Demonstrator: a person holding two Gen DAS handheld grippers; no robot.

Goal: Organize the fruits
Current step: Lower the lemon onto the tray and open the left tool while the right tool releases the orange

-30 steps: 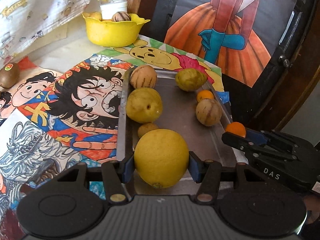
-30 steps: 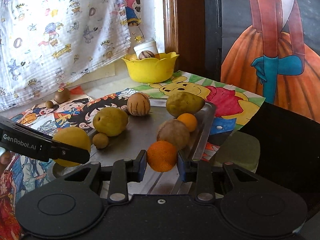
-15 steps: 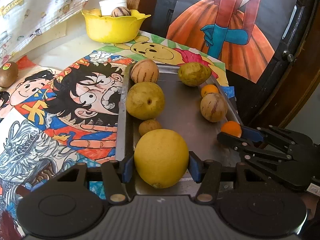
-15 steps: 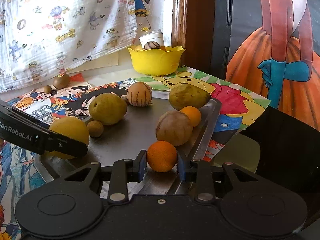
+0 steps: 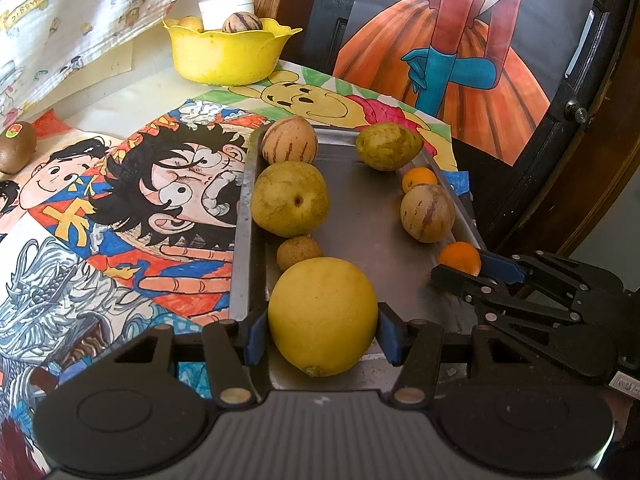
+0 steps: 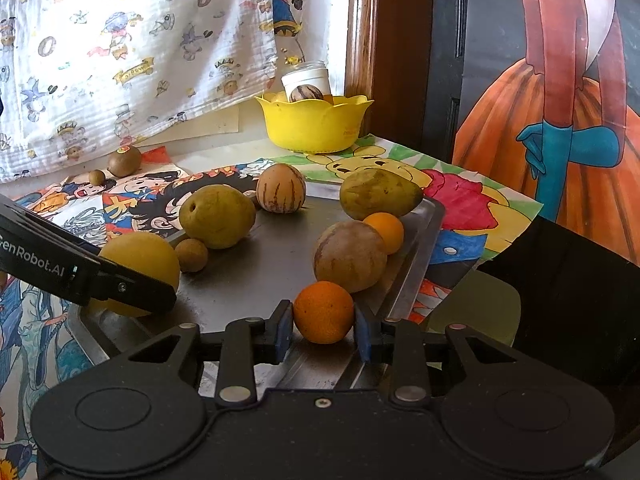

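My left gripper point(image 5: 322, 330) is shut on a large yellow citrus point(image 5: 322, 315) at the near left corner of the metal tray point(image 5: 364, 236). My right gripper point(image 6: 323, 330) is shut on a small orange point(image 6: 324, 312) at the tray's near right edge; it also shows in the left wrist view point(image 5: 460, 258). On the tray lie a yellow-green pear point(image 5: 289, 199), a small brown fruit point(image 5: 298, 252), two striped melons point(image 5: 289, 141) point(image 5: 427, 212), a green mango point(image 5: 388, 146) and another small orange point(image 5: 419, 178).
A yellow bowl point(image 5: 226, 54) with a striped fruit and a white jar stands at the back. A kiwi point(image 5: 16, 146) lies at the far left on the cartoon-print cloth. A dark door and a poster stand to the right, past the table edge.
Both grippers, still holding their fruit, have come lower and nearer the tray. The fruits on the tray have not moved.
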